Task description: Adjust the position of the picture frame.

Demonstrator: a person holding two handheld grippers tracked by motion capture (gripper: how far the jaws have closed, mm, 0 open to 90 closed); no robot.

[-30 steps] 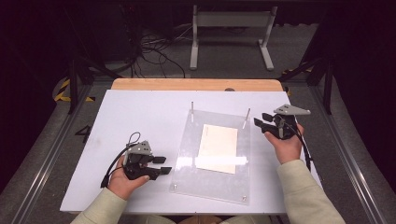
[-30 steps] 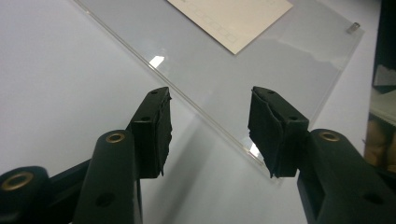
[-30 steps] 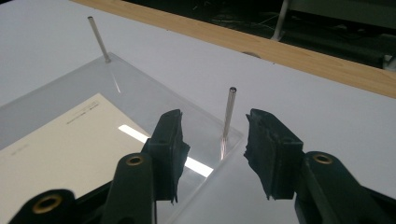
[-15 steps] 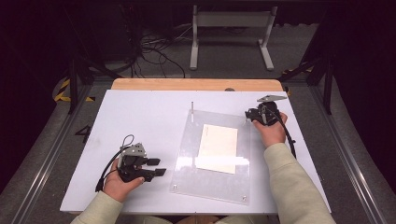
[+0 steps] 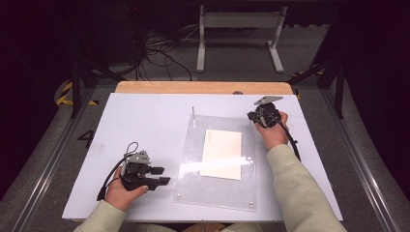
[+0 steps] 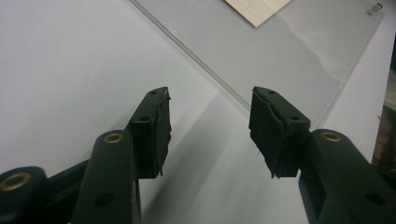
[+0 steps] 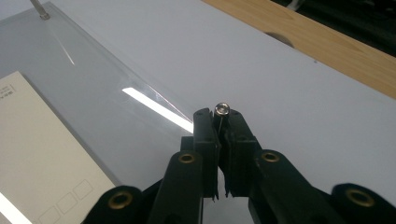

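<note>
Lying flat on the white table (image 5: 145, 121), the clear acrylic plate (image 5: 220, 193) serves as landmark. Cream card (image 5: 222, 153) rests under its centre. Left gripper (image 5: 159, 176), just beside the plate's left edge, jaws apart, empty. Right gripper (image 7: 220, 122), at the plate's far right corner, jaws having just closed, clamped on the upright metal pin (image 7: 222, 109) there.

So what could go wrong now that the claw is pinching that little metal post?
The right claw is shut on the thin post at the clear sheet's corner; a hard pull might bend it. Lifting there could slide the card underneath. The left claw sits open, off the sheet, so nothing steadies that side.
</note>
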